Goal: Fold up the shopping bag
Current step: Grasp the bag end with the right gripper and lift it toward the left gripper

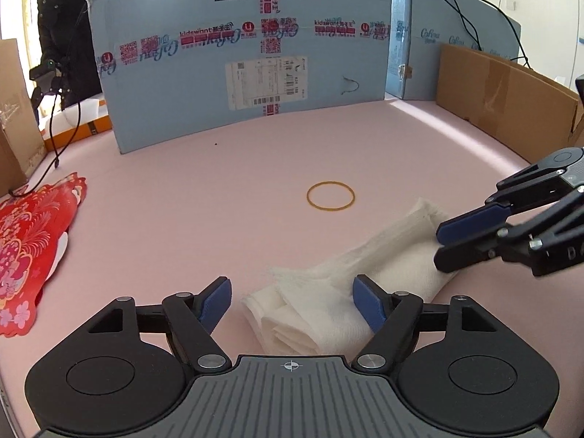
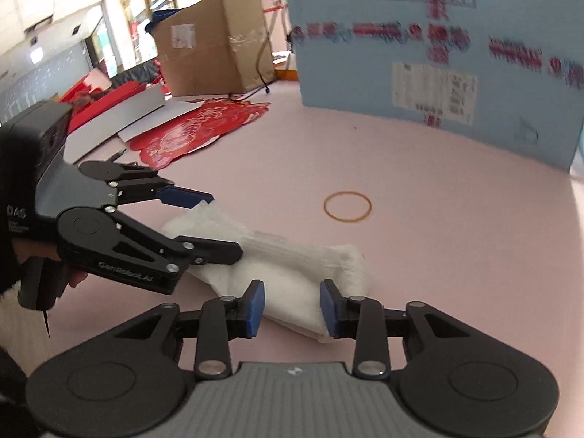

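The white shopping bag (image 1: 292, 328) lies folded into a thick, crumpled bundle on the pink tabletop (image 1: 182, 200). My left gripper (image 1: 294, 301) is open, its blue pads standing to either side of the bundle's near end; the left pad is clear of the fabric. In the right wrist view the bag (image 2: 292, 259) runs from the left gripper (image 2: 226, 224) down into my right gripper (image 2: 292, 306), whose pads press on the bundle's other end. The right gripper (image 1: 438, 246) comes in from the right, jaws nearly together. A yellow rubber band (image 1: 330, 208) (image 2: 346, 221) lies flat beyond the bag.
A blue printed cardboard panel (image 1: 248, 54) stands across the back and brown cardboard (image 1: 503, 98) lines the right side. A red paper cutout (image 1: 29, 241) (image 2: 204, 131) lies at the left edge. A person in dark clothes (image 1: 62, 36) stands at the back left, with cables nearby.
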`<action>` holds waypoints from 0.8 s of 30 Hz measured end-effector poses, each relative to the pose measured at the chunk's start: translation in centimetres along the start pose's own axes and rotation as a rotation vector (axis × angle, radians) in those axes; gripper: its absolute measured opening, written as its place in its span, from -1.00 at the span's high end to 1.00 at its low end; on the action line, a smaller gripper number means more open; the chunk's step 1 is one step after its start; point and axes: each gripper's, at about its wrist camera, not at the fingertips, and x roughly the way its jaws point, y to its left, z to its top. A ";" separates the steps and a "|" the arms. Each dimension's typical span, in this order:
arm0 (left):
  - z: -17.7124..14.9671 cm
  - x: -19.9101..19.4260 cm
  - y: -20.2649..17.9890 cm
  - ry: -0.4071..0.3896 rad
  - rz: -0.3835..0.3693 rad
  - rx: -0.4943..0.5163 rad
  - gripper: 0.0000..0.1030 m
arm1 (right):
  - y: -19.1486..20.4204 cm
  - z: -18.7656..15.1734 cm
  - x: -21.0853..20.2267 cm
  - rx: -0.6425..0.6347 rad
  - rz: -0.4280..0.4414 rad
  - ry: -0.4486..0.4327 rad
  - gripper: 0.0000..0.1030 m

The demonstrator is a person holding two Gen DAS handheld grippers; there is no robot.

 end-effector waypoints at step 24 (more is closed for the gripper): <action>4.8 5.2 -0.5 0.259 -0.297 0.363 -0.44 | -2.5 0.2 0.1 0.154 0.075 0.029 0.81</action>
